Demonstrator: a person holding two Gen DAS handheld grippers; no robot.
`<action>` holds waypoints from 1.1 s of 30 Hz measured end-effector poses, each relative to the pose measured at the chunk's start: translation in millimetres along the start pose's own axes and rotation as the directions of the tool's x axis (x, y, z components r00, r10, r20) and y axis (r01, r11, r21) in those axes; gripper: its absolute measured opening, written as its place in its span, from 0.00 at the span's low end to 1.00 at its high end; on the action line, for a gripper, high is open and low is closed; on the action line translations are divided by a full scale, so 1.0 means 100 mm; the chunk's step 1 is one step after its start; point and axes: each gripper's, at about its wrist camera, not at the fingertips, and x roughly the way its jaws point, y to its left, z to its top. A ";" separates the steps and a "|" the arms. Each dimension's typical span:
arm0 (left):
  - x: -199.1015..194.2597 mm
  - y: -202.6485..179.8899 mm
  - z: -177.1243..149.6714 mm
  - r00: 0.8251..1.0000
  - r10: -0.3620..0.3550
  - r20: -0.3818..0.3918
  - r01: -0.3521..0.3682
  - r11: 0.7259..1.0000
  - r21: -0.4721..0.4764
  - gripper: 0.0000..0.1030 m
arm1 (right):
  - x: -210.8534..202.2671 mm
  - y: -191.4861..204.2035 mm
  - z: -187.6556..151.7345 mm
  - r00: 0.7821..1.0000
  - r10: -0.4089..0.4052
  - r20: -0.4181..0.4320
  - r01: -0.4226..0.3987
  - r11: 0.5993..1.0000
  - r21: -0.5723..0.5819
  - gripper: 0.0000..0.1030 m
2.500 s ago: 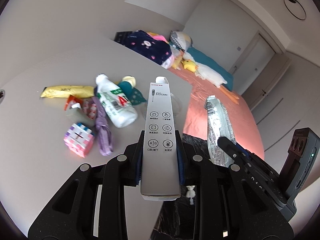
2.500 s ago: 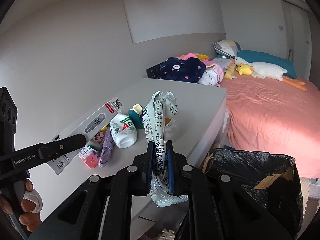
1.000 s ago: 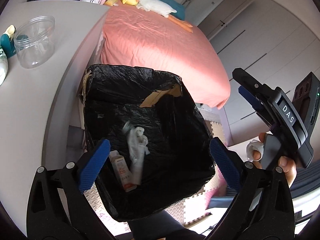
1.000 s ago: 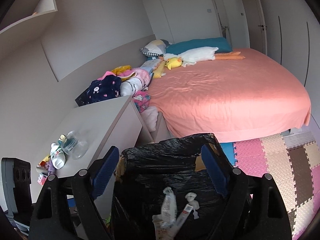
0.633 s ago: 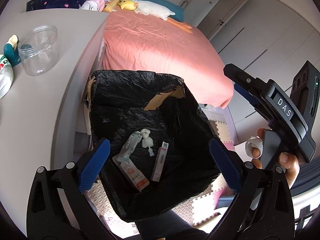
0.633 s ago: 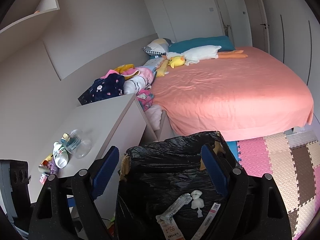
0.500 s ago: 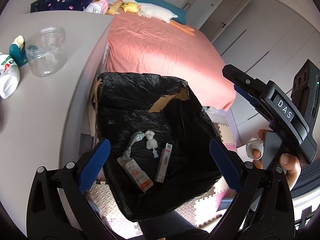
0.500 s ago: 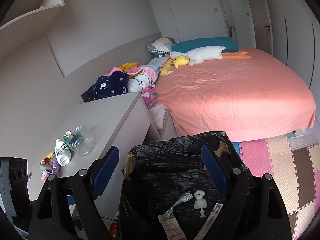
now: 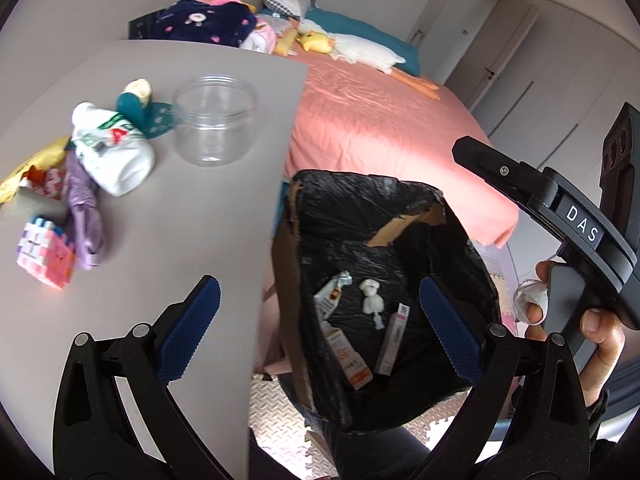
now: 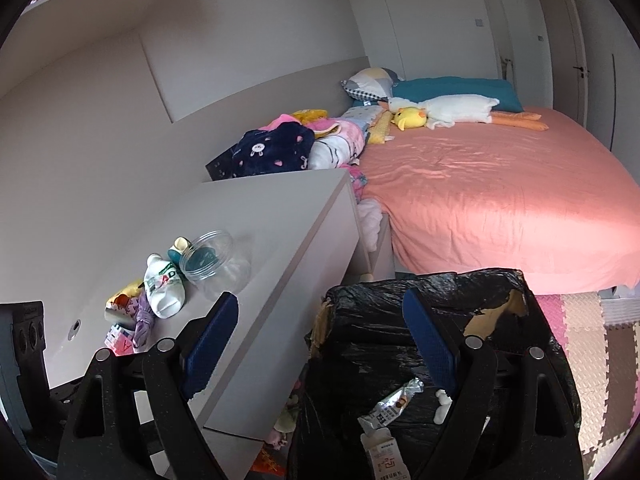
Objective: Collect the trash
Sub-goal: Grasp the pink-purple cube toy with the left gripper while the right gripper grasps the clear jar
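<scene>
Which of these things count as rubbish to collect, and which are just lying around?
Part of the job:
black bin bag
wrappers in it
yellow wrapper
white bottle

Just lying about:
clear jar
block toy
plush duck
clothes

A: Left wrist view: items at the desk's left side are motion-blurred. The yellow packet [image 9: 24, 172] is cut by the frame edge; print on the white bottle [image 9: 112, 148] unreadable.

B: Right wrist view: the trash bin [image 10: 532, 312] runs off the bottom edge, and the carton [image 10: 382, 454] inside it is cropped there. The right gripper's pad hides part of the white scrap [image 10: 442, 408].

A: Label text on the silver wrapper [image 10: 390, 406] too small to read.
</scene>
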 end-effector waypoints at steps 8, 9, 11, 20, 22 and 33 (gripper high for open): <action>-0.17 0.41 -0.04 0.997 0.072 0.024 -0.071 0.996 -0.046 0.94 | 0.23 0.34 -0.02 0.999 0.037 -0.029 -0.039 0.998 -0.043 0.82; -0.19 0.46 -0.04 0.996 0.082 0.029 -0.080 0.995 -0.052 0.94 | 0.25 0.38 -0.02 0.999 0.041 -0.032 -0.042 0.998 -0.047 0.82; -0.24 0.56 -0.05 0.994 0.101 0.043 -0.098 0.993 -0.067 0.94 | 0.32 0.46 -0.02 0.998 0.047 -0.040 -0.050 0.997 -0.054 0.82; -0.36 0.96 -0.09 0.967 0.237 0.093 -0.228 0.968 -0.100 0.94 | 0.60 0.71 0.00 0.996 0.061 -0.071 -0.067 0.995 -0.080 0.82; -0.37 1.04 -0.09 0.959 0.266 0.101 -0.255 0.961 -0.109 0.94 | 0.65 0.75 0.01 0.995 0.064 -0.077 -0.071 0.994 -0.084 0.82; -0.31 1.50 -0.07 0.917 0.393 0.073 -0.381 0.915 -0.134 0.75 | 0.96 0.94 0.09 0.993 0.053 -0.105 -0.064 0.993 -0.100 0.82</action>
